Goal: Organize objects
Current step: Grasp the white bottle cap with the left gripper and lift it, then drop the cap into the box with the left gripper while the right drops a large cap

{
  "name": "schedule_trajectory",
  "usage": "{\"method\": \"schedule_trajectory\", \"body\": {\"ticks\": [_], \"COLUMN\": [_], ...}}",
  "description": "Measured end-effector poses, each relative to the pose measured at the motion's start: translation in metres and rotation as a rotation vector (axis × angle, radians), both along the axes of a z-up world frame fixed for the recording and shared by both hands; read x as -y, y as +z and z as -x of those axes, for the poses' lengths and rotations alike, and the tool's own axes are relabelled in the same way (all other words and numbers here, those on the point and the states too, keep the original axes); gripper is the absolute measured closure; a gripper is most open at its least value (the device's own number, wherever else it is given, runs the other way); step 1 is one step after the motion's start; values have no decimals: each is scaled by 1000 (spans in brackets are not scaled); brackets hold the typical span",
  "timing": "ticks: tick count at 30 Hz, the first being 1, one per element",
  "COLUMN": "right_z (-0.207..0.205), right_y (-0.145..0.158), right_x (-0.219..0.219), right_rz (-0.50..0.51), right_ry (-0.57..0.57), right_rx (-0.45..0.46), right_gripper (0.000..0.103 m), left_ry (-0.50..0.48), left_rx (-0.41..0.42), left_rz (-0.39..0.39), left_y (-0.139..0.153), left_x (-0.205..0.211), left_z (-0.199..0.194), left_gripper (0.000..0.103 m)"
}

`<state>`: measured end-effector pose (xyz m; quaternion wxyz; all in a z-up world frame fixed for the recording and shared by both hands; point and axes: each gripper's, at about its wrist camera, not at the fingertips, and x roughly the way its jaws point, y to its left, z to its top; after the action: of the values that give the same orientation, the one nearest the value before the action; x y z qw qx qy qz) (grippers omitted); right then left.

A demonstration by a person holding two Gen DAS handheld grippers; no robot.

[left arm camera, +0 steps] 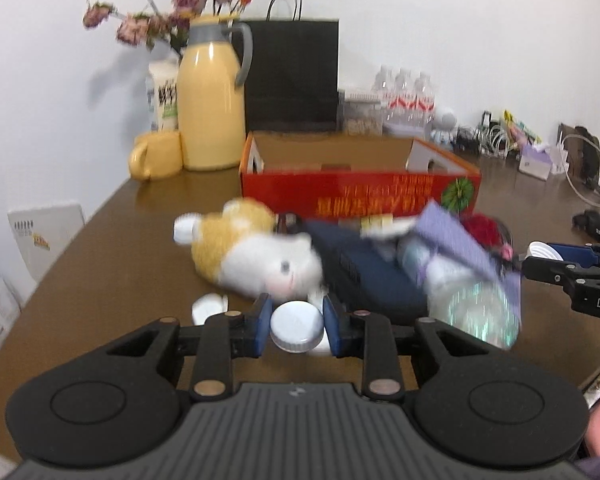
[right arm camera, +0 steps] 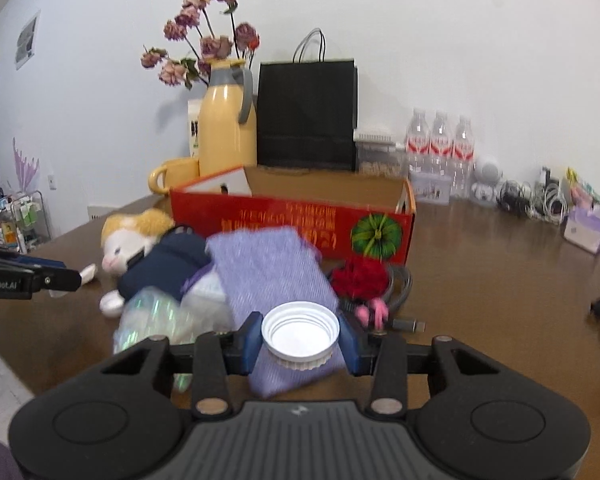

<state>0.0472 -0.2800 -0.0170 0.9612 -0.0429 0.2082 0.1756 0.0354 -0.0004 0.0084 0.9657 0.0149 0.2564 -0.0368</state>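
Observation:
My left gripper (left arm camera: pixel 297 326) is shut on a white bottle cap (left arm camera: pixel 297 325), top side up, held a little above the brown table (left arm camera: pixel 112 248). My right gripper (right arm camera: pixel 300 338) is shut on another white cap (right arm camera: pixel 300 330), hollow side up. Beyond them lies a pile: a plush cat (left arm camera: pixel 256 252) in orange and white, a dark blue pouch (left arm camera: pixel 364 276), a purple cloth pouch (right arm camera: pixel 272 276), a shiny plastic wrapper (right arm camera: pixel 156 316) and a red flower (right arm camera: pixel 360 276). Behind the pile stands an open red cardboard box (left arm camera: pixel 360 196). The right gripper also shows at the right edge of the left wrist view (left arm camera: pixel 540 258).
More white caps (left arm camera: pixel 208 306) lie on the table by the cat. A yellow thermos (left arm camera: pixel 210 104), yellow mug (left arm camera: pixel 156 156), dried flowers, black paper bag (left arm camera: pixel 292 76) and water bottles (right arm camera: pixel 440 148) line the wall. Cables and small items crowd the far right.

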Motion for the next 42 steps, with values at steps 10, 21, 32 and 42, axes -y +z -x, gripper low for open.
{"method": "schedule_trajectory", "body": {"ticks": [10,21,32,42], "right_z": [-58,-147,-254,-302], "right_y": [32,53,38,1], "right_x": [-6,-33,-54,-66], "right_rz": [-35,-31,28,103], "right_ry": [5,11,-11,-38], "right_rx": [89,87,-76,-264], "right_gripper": [64,64,64,64], "left_ry": [-12,4,58,71], "left_rx": [147,165,-42,-256], "left_rz": [12,24,-24,-79], "left_y": [38,65,41,-2], "left_x": [16,38,47,54], "left_z": [-56,-152,-259,-307], "left_gripper": [74,74,74,74]}}
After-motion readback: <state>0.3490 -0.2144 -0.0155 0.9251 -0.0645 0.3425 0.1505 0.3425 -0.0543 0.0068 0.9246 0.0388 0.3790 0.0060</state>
